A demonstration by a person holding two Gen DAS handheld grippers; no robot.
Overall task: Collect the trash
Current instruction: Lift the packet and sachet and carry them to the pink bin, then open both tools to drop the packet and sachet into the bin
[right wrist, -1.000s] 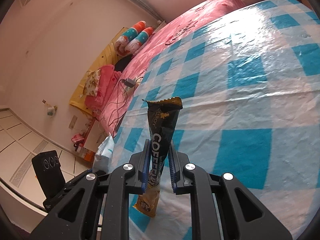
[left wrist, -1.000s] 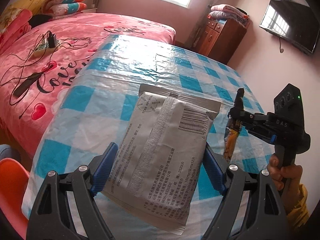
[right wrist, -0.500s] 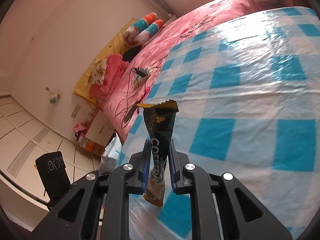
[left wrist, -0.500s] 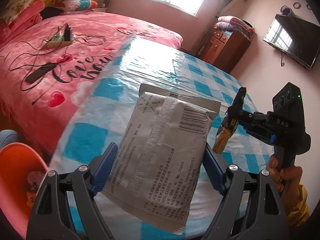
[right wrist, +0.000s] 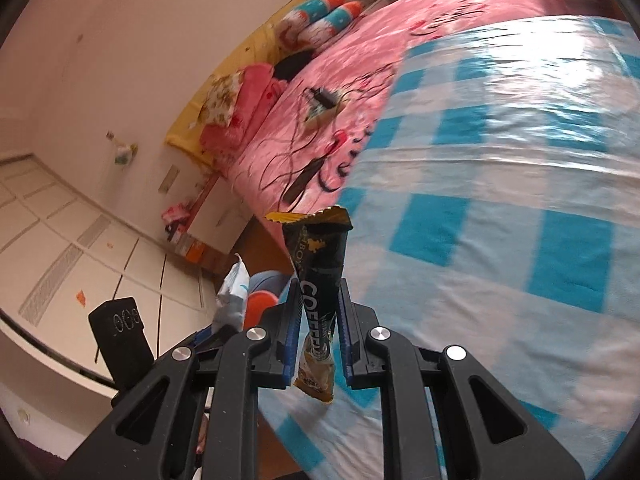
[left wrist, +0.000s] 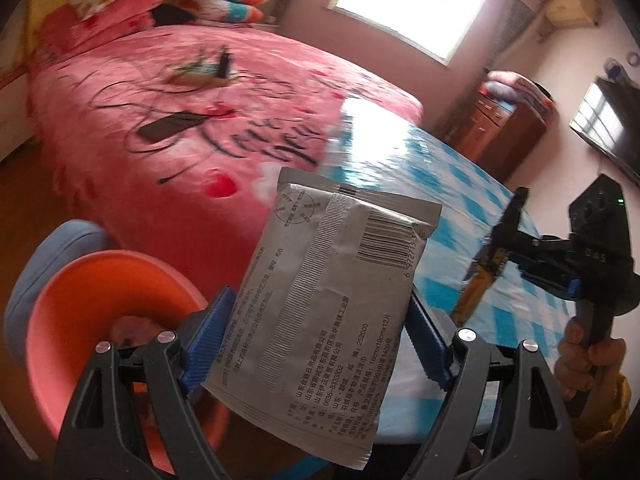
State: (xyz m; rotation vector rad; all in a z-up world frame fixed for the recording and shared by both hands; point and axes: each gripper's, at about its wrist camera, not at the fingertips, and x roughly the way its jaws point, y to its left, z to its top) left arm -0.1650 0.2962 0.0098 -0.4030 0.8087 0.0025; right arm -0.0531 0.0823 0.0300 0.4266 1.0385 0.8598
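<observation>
- Both views have swung toward the desk's near edge since a second ago; the orange bin (left wrist: pixel 100 304) now fills the lower left.
- Left tongs (left wrist: pixel 316 344) clamped on grey packet (left wrist: pixel 332 304), beside the bin.
- Right tongs (right wrist: pixel 318 336) clamped on coffee sachet (right wrist: pixel 320 280), over the checked desk (right wrist: pixel 500 240).
- Judged: both items collected; dropping them in remains.

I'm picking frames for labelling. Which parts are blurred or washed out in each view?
Left wrist view: bed and orange bin smeared, window blown out, grey packet sharp. Right wrist view: glare on checked tablecloth, coffee sachet readable.
</observation>
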